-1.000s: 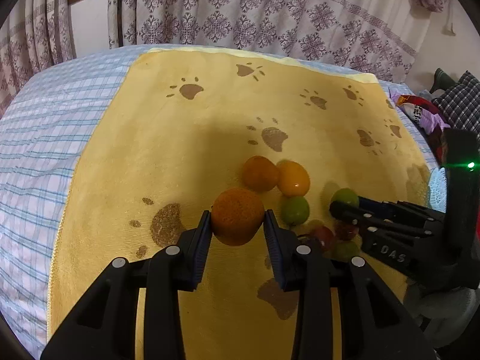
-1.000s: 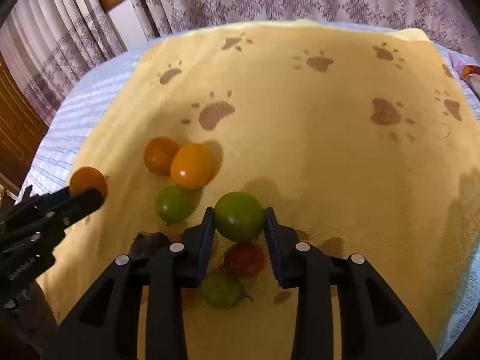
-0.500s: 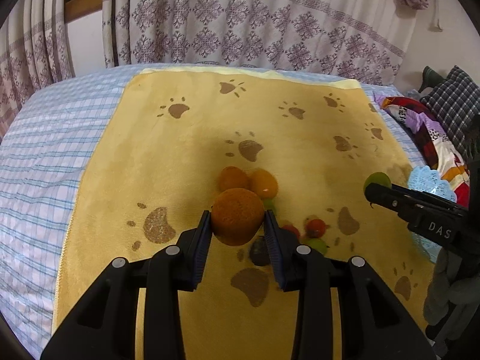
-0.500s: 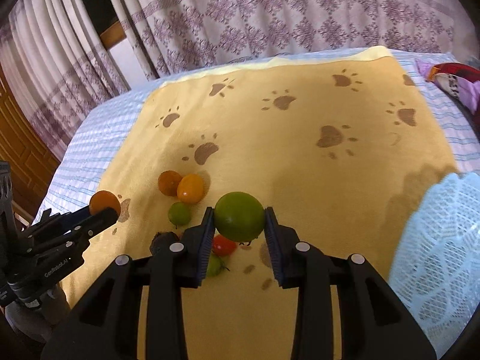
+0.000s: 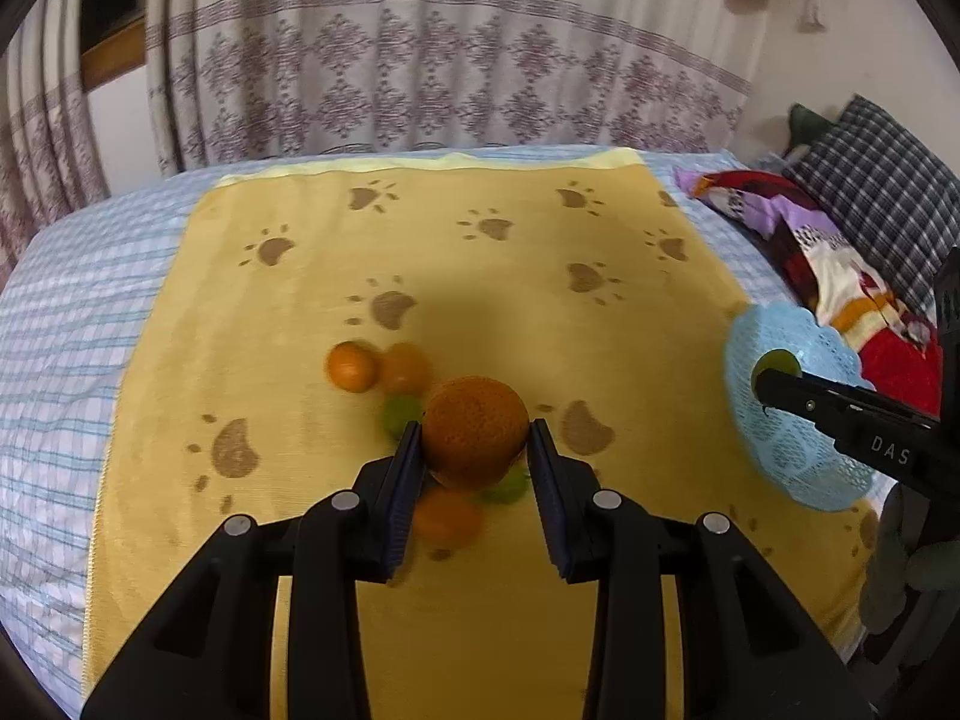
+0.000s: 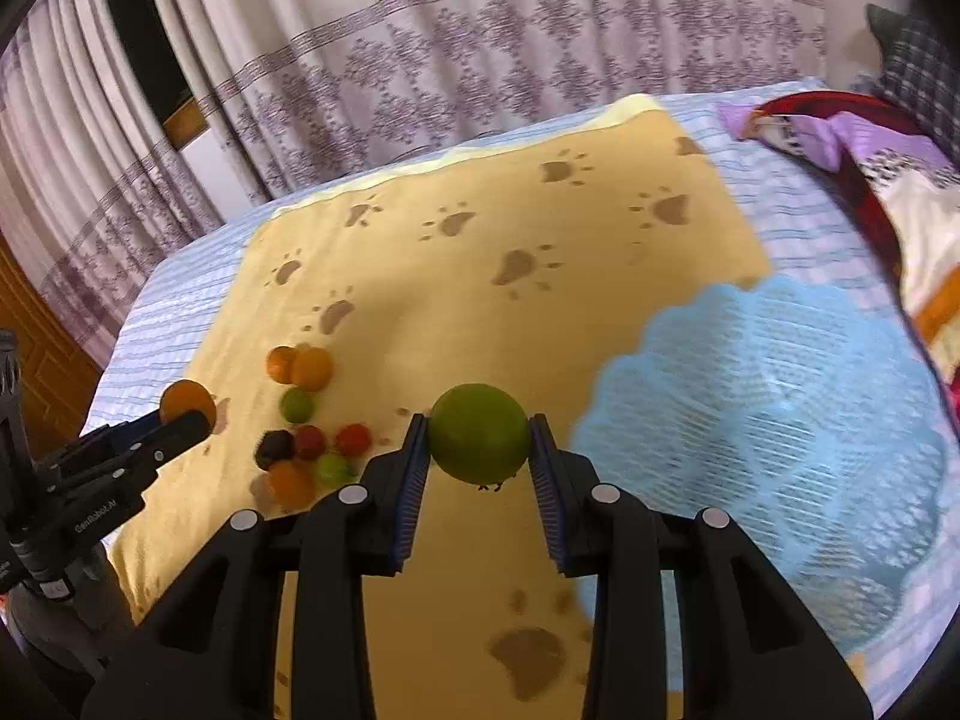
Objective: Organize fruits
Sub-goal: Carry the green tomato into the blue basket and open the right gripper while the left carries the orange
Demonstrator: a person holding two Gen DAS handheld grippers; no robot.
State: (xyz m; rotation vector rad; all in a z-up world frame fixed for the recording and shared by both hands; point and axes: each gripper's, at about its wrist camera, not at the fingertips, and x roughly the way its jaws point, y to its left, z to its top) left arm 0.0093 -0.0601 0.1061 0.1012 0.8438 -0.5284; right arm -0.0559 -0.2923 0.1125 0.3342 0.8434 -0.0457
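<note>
My left gripper (image 5: 474, 450) is shut on a rough orange fruit (image 5: 475, 429), held above the yellow paw-print towel (image 5: 480, 276). My right gripper (image 6: 478, 441) is shut on a smooth green fruit (image 6: 479, 431), lifted just left of the light blue lattice basket (image 6: 774, 438). The right wrist view shows several small fruits lying loose on the towel: an orange pair (image 6: 300, 366), a green one (image 6: 297, 405), red ones (image 6: 353, 439), a dark one (image 6: 275, 449). In the left wrist view the right gripper (image 5: 780, 381) hangs over the basket (image 5: 780, 438) with its green fruit.
The towel lies on a bed with a blue checked sheet (image 5: 66, 324). Patterned curtains (image 5: 420, 72) hang behind. Colourful bedding (image 5: 810, 252) and a dark plaid pillow (image 5: 882, 174) sit at the right, beyond the basket. A gloved hand (image 5: 912, 570) holds the right gripper.
Both grippers rose with their fruits, so the loose pile looks smaller. The right gripper swung right toward the blue basket, which has come into view.
</note>
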